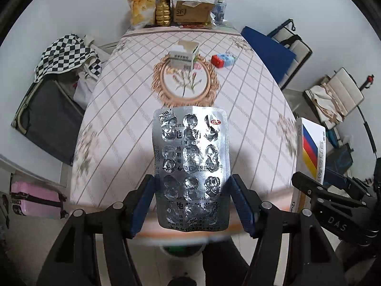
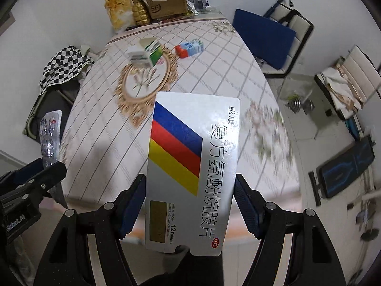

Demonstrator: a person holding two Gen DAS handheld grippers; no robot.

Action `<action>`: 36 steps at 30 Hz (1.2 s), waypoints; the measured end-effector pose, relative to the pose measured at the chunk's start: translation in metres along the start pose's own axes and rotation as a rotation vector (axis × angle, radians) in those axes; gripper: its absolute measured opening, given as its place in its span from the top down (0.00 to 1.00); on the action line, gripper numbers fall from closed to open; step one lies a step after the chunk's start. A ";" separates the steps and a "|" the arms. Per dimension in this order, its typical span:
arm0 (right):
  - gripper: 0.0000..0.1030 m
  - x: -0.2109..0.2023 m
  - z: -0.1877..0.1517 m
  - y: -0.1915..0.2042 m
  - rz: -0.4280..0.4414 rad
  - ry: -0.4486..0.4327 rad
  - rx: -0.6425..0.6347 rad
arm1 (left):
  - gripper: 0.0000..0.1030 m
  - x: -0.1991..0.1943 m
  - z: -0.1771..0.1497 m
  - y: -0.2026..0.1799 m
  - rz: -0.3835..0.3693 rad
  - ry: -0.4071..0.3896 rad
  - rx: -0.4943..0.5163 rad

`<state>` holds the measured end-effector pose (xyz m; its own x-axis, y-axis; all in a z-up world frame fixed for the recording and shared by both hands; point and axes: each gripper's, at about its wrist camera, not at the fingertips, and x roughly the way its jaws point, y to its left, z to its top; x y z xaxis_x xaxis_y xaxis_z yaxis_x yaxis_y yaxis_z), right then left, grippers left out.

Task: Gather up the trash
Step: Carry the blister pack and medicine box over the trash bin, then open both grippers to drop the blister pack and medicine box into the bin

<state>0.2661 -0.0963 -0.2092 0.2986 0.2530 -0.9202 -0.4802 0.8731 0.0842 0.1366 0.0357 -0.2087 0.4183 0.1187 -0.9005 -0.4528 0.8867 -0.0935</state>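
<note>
- The left gripper [image 1: 191,202] is clamped on a used silver blister pack [image 1: 190,164], its blue pads pressing the pack's two long edges near the lower end.
- The right gripper [image 2: 190,207] is clamped the same way on a flattened white medicine box [image 2: 193,174] with blue, red and yellow stripes, pads against its long sides.
- Both pieces hang in the air above the near edge of the table [image 1: 250,100], clear of its checked cloth, the box to the right of the pack.
- The pack's long axis runs along the gripper's fingers, its free end pointing away over the table toward the oval flower motif [image 1: 185,81]; its foil face, pockets burst, is turned to the camera.
- The box likewise lies lengthways between the fingers, its striped end pointing toward the table's centre and its tab end back toward the wrist.
- My read: two items are picked up but not yet dropped; no bin can be made out with certainty.
- Left on the table: an open white-and-green carton [image 1: 184,56] on the far rim of the motif, and a small red-and-blue packet [image 1: 223,60] just right of that carton.
- The clutter at the table's far end may or may not count as trash.
</note>
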 end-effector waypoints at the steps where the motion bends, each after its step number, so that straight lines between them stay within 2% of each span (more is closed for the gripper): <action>1: 0.28 -0.006 -0.014 0.004 -0.003 0.004 0.007 | 0.40 -0.006 -0.015 0.006 -0.010 0.006 0.002; 5: 0.28 -0.024 -0.086 0.014 0.019 0.062 0.071 | 0.40 -0.014 -0.066 0.024 -0.032 0.065 0.005; 7: 0.28 -0.024 -0.121 0.015 0.036 0.105 0.095 | 0.40 -0.007 -0.096 0.032 -0.048 0.125 -0.003; 12: 0.28 0.013 -0.209 0.015 0.062 0.275 0.140 | 0.40 0.035 -0.159 0.049 -0.047 0.269 -0.040; 14: 0.28 0.040 -0.240 0.009 0.074 0.338 0.167 | 0.40 0.066 -0.190 0.058 -0.049 0.346 -0.068; 18: 0.28 0.119 -0.295 -0.004 0.094 0.449 0.224 | 0.40 0.136 -0.228 0.066 -0.047 0.436 -0.096; 21: 0.28 0.186 -0.323 -0.015 0.103 0.493 0.251 | 0.40 0.210 -0.253 0.076 -0.076 0.496 -0.143; 26: 0.28 0.291 -0.356 -0.026 0.168 0.522 0.277 | 0.39 0.334 -0.291 0.090 -0.147 0.580 -0.219; 29: 0.27 0.350 -0.373 -0.029 0.200 0.527 0.278 | 0.39 0.383 -0.306 0.098 -0.181 0.604 -0.261; 30: 0.27 0.374 -0.381 -0.030 0.220 0.540 0.288 | 0.33 0.396 -0.310 0.100 -0.185 0.609 -0.268; 31: 0.27 0.388 -0.385 -0.032 0.229 0.546 0.298 | 0.21 0.408 -0.314 0.103 -0.184 0.614 -0.272; 33: 0.27 0.420 -0.395 -0.033 0.252 0.560 0.310 | 0.07 0.422 -0.319 0.108 -0.188 0.621 -0.280; 34: 0.27 0.432 -0.401 -0.032 0.267 0.570 0.310 | 0.06 0.426 -0.319 0.108 -0.176 0.624 -0.278; 36: 0.09 0.452 -0.408 -0.034 0.297 0.586 0.324 | 0.06 0.427 -0.319 0.109 -0.153 0.617 -0.275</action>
<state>0.0810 -0.1812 -0.7841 -0.3401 0.3131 -0.8867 -0.1775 0.9046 0.3875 0.0146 0.0407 -0.7390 0.0063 -0.3468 -0.9379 -0.6420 0.7177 -0.2697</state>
